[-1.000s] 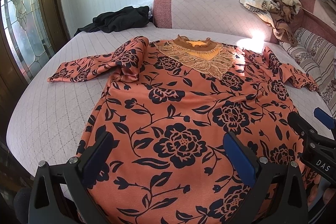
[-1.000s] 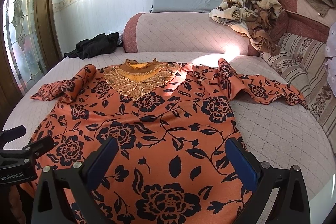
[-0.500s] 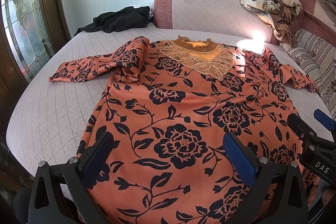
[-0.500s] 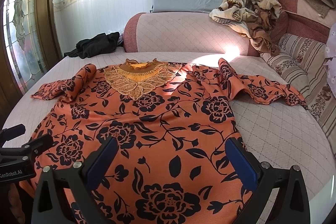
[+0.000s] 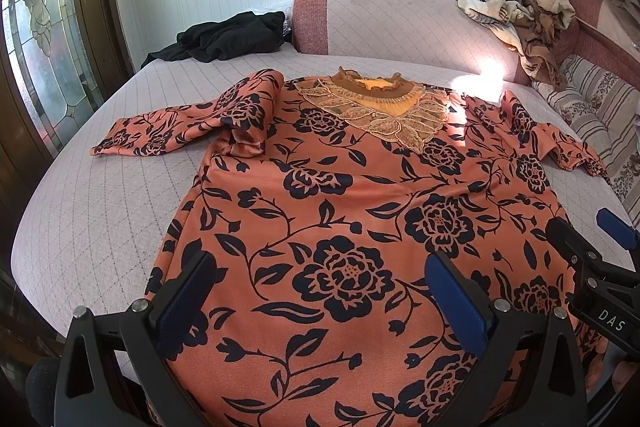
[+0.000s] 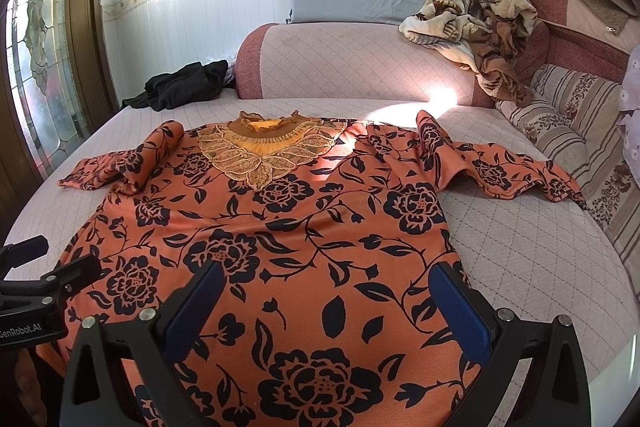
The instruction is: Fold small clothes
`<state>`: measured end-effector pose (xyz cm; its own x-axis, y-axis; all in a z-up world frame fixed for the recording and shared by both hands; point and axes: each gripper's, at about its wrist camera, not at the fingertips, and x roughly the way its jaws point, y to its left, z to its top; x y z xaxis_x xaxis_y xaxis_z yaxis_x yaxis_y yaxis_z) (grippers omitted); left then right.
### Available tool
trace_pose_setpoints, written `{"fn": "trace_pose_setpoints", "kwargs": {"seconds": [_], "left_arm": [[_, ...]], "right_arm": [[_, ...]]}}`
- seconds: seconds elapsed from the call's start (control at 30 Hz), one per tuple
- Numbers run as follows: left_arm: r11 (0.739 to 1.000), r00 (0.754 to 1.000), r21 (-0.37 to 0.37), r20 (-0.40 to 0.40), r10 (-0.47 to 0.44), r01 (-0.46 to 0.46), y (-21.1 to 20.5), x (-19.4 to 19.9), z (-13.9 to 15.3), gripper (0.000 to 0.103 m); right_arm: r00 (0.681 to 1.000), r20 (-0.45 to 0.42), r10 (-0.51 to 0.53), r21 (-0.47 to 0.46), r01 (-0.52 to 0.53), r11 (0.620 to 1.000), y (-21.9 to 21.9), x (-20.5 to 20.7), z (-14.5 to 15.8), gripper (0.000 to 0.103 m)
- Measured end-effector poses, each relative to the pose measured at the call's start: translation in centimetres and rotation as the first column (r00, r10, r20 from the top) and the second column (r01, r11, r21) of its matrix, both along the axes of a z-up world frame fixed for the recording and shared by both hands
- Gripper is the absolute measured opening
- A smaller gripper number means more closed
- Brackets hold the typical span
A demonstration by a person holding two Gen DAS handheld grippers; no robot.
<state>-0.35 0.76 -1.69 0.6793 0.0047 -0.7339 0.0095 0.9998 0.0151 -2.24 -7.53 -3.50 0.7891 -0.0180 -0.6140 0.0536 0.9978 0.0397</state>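
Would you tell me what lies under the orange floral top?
The top lies flat on the quilted pink bed cover, which shows all around it. Whatever lies beneath its middle is hidden.

**Two black hand-held grippers with blue pads**

The left gripper is a black, angular frame with triangular cut-outs, silver screw heads on its arms and flat blue pads lining the jaws. The right gripper is built alike. One side view carries white lettering "DAS", the other "GenRobot.AI". A dark foam-like knob sits at the left one's lower corner.
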Motion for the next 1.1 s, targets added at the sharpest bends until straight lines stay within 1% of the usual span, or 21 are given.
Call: {"fn": "trace_pose_setpoints", "kwargs": {"seconds": [0.77,0.9,0.97,1.0,1.03,1.1], "left_arm": [[1.000,1.000,-0.004,0.001,0.002,-0.002,0.1,-0.1,0.0,0.103],[1.000,1.000,-0.020,0.002,0.008,-0.008,0.7,0.1,0.1,0.103],[1.000,1.000,-0.015,0.002,0.014,-0.013,1.2,0.3,0.0,0.103],[1.000,1.000,-0.013,-0.003,0.015,-0.015,1.4,0.5,-0.1,0.103],[1.000,1.000,-0.014,-0.007,0.016,-0.016,1.7,0.8,-0.1,0.103],[1.000,1.000,-0.012,-0.008,0.023,-0.023,2.4,1.5,0.0,0.103]], "right_arm": [[1.000,0.000,0.001,-0.001,-0.001,1.000,0.0,-0.1,0.0,0.103],[1.000,-0.003,-0.004,-0.001,0.004,1.000,-0.2,-0.1,0.2,0.103],[1.000,0.007,-0.009,0.030,0.008,1.000,-0.9,-0.3,0.7,0.103],[1.000,0.005,-0.017,0.062,0.017,0.998,-1.5,-0.4,1.1,0.103],[1.000,0.006,-0.029,0.115,0.028,0.993,-2.6,-0.4,1.6,0.103],[0.998,0.031,-0.061,0.240,0.052,0.969,-5.4,-0.6,2.5,0.103]]}}
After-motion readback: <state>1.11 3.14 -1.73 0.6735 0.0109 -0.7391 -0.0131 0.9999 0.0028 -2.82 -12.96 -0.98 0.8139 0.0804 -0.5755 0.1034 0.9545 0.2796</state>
